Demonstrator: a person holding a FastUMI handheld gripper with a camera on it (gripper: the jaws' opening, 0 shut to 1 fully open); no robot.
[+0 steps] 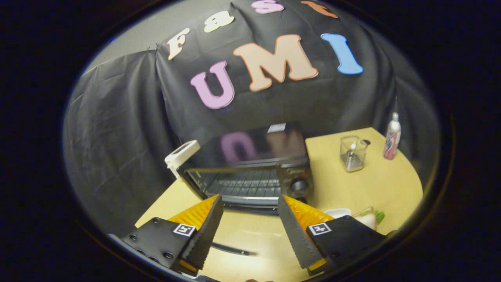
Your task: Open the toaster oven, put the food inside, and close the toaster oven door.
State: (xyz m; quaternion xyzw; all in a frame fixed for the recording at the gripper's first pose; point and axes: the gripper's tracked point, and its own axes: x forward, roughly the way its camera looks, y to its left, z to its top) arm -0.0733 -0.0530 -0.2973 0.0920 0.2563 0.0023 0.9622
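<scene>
Two fingers [209,227] of our gripper [250,203] stand wide apart and hold nothing; between them we see only bare table [391,184]. The oven [250,168] lies straight ahead, just beyond the tips, its front facing us and its long side running across our line of approach. We judge its door [246,201] is already down, because the rack [246,184] shows openly. The food [370,217] sits to the right, just beside the right finger. The gripper points forward and tilts downward.
</scene>
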